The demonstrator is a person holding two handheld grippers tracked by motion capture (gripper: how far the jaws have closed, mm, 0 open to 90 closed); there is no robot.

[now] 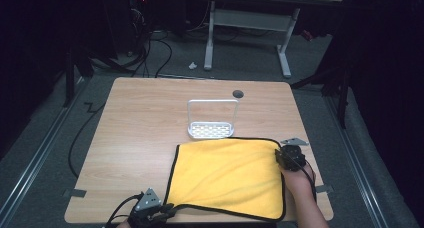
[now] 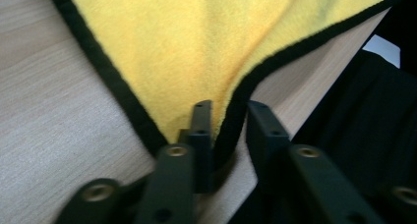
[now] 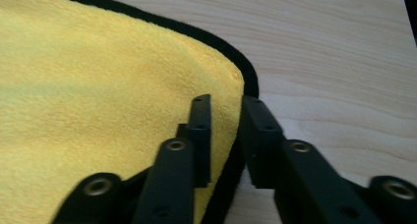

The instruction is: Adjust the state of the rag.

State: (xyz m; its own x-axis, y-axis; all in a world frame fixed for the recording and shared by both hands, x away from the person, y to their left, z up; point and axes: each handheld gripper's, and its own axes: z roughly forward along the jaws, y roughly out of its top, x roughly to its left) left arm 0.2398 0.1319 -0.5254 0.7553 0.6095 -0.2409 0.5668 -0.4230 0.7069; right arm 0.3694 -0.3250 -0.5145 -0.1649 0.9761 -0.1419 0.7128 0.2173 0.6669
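Observation:
A yellow cloth [image 1: 227, 175] with a black hem lies spread flat on the near right part of the wooden table [image 1: 140, 138]. My left gripper [image 1: 169, 208] is at the cloth's near left corner. In the left gripper view the yellow cloth [image 2: 196, 37] runs its corner hem between the jaws of the left gripper [image 2: 230, 108], which stand apart with a gap showing. My right gripper [image 1: 280, 155] is at the far right corner. In the right gripper view the cloth [image 3: 98, 86] has its rounded hem lying between the slightly parted jaws of the right gripper [image 3: 223, 103].
A white wire-framed rack [image 1: 212, 120] with a perforated base stands just beyond the cloth's far edge. A round cable hole [image 1: 238, 94] sits near the table's back edge. A white-legged desk [image 1: 250, 23] and floor cables lie beyond the table.

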